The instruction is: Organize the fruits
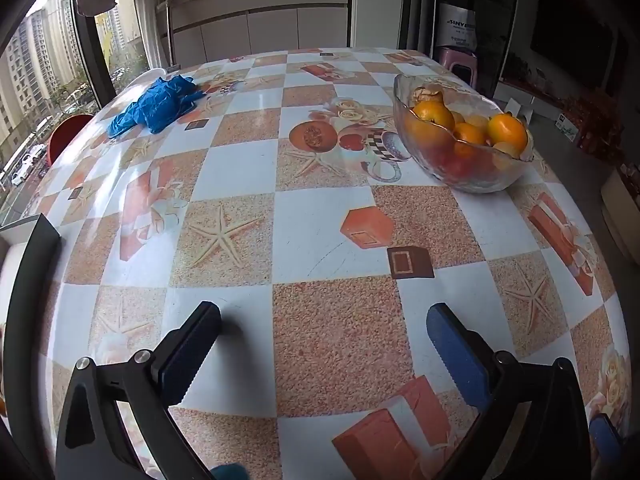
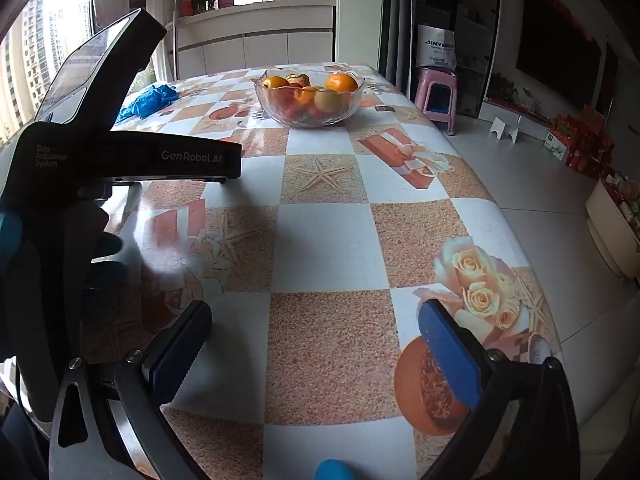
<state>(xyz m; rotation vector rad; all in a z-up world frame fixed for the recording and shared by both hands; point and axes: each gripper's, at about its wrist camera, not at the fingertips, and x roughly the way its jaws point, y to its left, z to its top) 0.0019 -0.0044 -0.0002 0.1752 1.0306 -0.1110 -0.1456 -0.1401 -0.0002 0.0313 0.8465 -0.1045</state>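
Room: a home dining area with white cabinets at the top of the frame and a window showing tower blocks at upper left.
Surface: a desk [image 1: 248,168] under a glossy checkered cloth printed with starfish, roses and gift boxes.
Fruit: oranges [image 1: 508,130] and other fruit heaped in a clear glass bowl [image 1: 476,176], upper right in the left wrist view and top centre in the right wrist view [image 2: 310,114].
Loose fruit: none can be seen on the cloth (so the piece to sort would likely come from the bowl).
Other item: a crumpled blue cloth [image 1: 158,106] at upper left, well apart from the bowl.
Left gripper [image 1: 324,336]: hovers low over the near part of the desk, its fingers spread wide and holding nothing.
Right gripper [image 2: 314,338]: also low over the near desk edge, fingers wide apart and empty; the left tool's black body fills the left side of its view.
Doing it well: approach the bowl from above, pick a top orange first, keep the fingers clear of the glass rim, and close gently (round, smooth fruit probably rolls).
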